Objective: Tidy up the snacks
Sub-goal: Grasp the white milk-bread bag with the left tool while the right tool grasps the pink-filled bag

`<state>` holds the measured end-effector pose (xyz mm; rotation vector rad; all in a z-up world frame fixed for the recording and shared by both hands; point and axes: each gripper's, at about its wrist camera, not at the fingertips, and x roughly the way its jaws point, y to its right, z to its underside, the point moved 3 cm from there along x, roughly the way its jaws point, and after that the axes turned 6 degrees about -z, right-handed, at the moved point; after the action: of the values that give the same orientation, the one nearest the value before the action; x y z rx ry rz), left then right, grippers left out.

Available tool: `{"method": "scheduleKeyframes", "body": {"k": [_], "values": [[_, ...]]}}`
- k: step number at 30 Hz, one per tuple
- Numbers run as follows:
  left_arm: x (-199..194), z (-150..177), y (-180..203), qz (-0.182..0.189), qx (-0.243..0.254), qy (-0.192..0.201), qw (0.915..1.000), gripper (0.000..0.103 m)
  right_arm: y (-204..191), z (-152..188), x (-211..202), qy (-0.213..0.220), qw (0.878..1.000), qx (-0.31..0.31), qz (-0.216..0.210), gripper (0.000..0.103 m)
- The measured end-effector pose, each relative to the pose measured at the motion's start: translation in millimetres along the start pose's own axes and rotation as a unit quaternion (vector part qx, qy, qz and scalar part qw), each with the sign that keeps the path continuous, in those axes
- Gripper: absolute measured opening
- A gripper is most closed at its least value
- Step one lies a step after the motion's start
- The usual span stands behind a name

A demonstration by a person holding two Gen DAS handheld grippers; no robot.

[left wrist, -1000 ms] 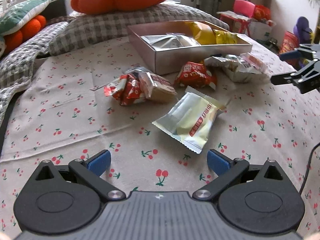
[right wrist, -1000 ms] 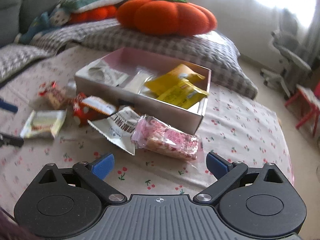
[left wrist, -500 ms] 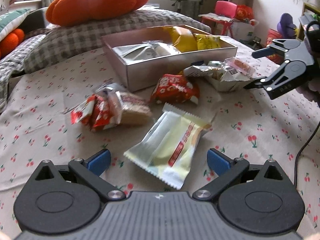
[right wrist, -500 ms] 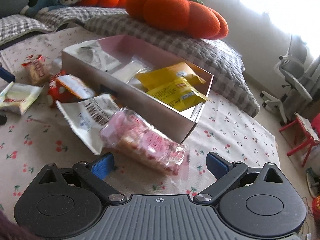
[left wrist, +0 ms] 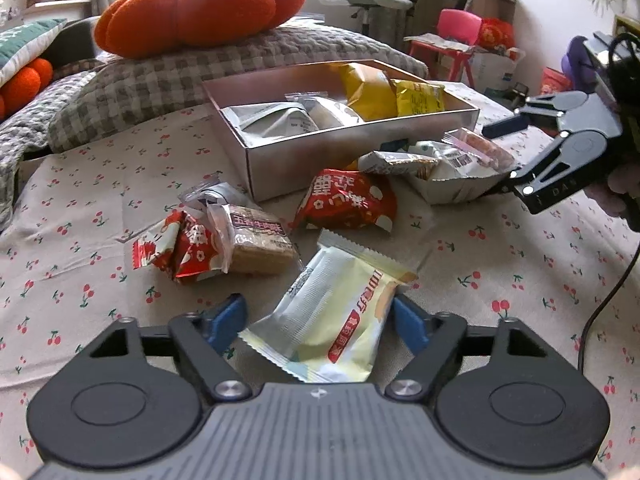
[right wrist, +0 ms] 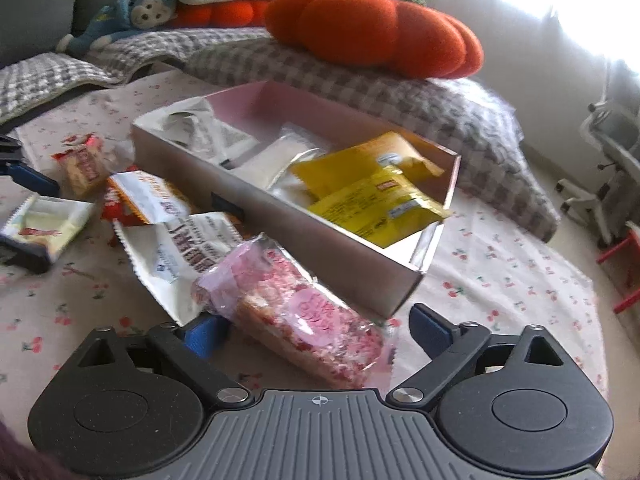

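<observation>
A pale yellow snack packet (left wrist: 336, 316) lies between the fingers of my left gripper (left wrist: 318, 320), which is open around it. My right gripper (right wrist: 316, 328) is open around a pink snack bar (right wrist: 304, 316) lying by the near corner of the open pink box (right wrist: 320, 248). The box (left wrist: 332, 156) holds yellow packets (right wrist: 372, 196) and white packets (left wrist: 280, 120). Loose on the cloth are a red packet (left wrist: 344, 200), a biscuit bar (left wrist: 256, 240), a small red packet (left wrist: 180, 248) and a white packet (right wrist: 188, 248). The right gripper (left wrist: 500, 156) also shows in the left wrist view.
The cherry-print cloth (left wrist: 520, 260) covers the surface. A checked cushion (left wrist: 160, 80) with an orange pumpkin pillow (left wrist: 200, 8) lies behind the box. A cable (left wrist: 608, 300) hangs at the right. A chair and red stool stand beyond.
Both grippers have moved forward. The yellow packet now sits between the left fingers, which have narrowed. The pink bar now sits between the right fingers.
</observation>
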<state>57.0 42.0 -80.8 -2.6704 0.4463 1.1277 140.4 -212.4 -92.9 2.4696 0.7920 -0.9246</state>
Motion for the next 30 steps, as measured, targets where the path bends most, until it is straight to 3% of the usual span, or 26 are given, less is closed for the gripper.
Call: {"method": "scheduleKeyframes", "body": {"k": [7, 18, 22, 30], "values": [[-4.5, 0.4, -1.7, -0.018, -0.02, -0.013, 0.9996, 0.063, -12.6, 2.9, -9.1, -0.015, 0.999, 0.005, -0.035, 0.083], [-9.8, 5.6, -9.3, -0.036, -0.034, -0.032, 0.9983, 0.067, -64.5, 6.8, -35.8, -0.044, 0.987, -0.037, -0.149, 0.084], [-9.0, 5.5, -8.0, -0.025, -0.03, -0.033, 0.9987, 0.074, -64.1, 2.9, -39.4, -0.043, 0.989, -0.043, -0.135, 0.084], [-5.1, 2.9, -4.6, -0.019, -0.03, -0.034, 0.9988, 0.077, -47.5, 1.3, -31.5, -0.045, 0.994, -0.026, -0.099, 0.085]]}}
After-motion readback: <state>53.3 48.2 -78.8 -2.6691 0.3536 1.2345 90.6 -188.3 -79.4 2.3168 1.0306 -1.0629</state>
